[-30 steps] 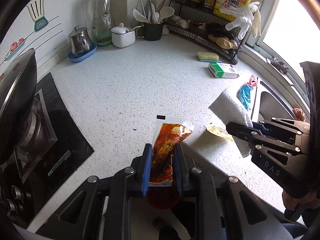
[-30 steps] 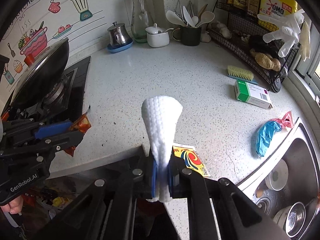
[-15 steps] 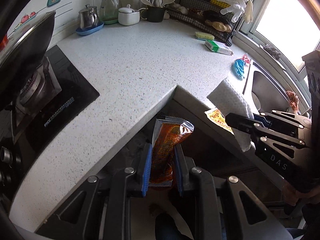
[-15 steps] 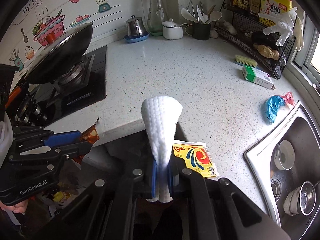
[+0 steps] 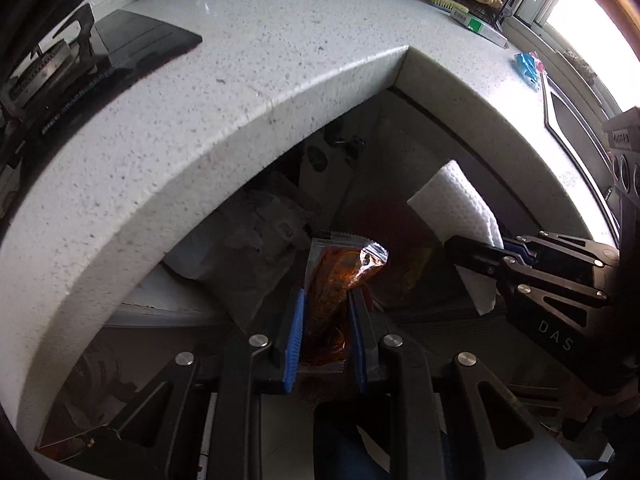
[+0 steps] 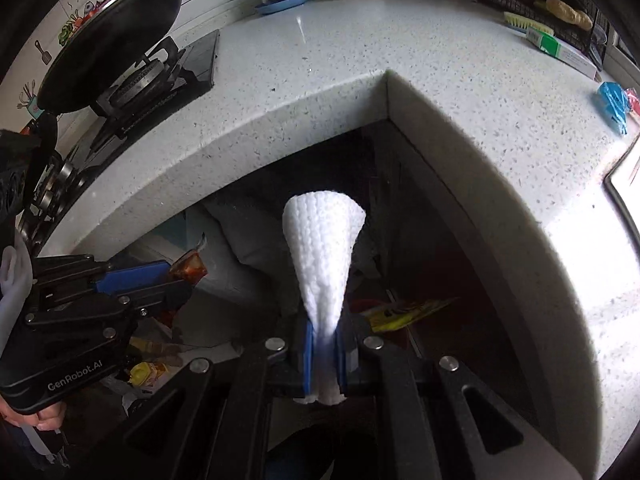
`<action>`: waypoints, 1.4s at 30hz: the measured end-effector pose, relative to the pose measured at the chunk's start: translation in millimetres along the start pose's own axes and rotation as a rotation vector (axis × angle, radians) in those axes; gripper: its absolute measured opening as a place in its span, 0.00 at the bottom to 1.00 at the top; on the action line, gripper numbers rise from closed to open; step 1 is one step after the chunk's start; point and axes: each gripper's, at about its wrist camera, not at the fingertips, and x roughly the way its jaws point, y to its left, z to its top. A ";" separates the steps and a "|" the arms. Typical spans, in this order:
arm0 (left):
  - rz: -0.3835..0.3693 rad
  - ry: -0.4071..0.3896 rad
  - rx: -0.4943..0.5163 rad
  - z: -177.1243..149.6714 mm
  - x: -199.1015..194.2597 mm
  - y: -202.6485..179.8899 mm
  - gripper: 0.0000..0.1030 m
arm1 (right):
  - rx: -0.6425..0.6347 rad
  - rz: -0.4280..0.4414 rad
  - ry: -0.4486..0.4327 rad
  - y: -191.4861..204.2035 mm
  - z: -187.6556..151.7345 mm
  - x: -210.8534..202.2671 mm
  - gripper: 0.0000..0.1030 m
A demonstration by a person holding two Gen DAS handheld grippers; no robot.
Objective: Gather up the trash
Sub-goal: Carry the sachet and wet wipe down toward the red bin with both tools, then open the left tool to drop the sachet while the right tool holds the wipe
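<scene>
Both pieces picked up, not yet binned: left gripper [image 5: 326,334] jaws clamp sauce packet [image 5: 340,276], right gripper [image 6: 324,356] jaws clamp paper towel [image 6: 322,256], w/ blue wrapper [image 6: 614,104] left on far-right bench [image 6: 360,40].

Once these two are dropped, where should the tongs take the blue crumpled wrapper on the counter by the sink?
Probably pinch the blue crumpled wrapper across its bunched middle, coming from above. It lies flat and low on the white counter close to the sink edge, so a sideways approach would likely only push it. How stiff it is cannot be told.
</scene>
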 end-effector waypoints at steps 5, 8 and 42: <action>0.022 0.050 -0.010 -11.2 59.9 4.5 0.19 | 0.040 0.018 0.033 -22.9 -16.3 53.2 0.07; 0.001 0.052 -0.024 -16.5 86.5 7.4 0.19 | 0.048 0.028 0.064 -33.8 -26.4 83.2 0.07; -0.160 0.298 -0.012 -77.1 325.9 0.3 0.56 | 0.152 -0.086 0.258 -115.3 -116.6 237.3 0.08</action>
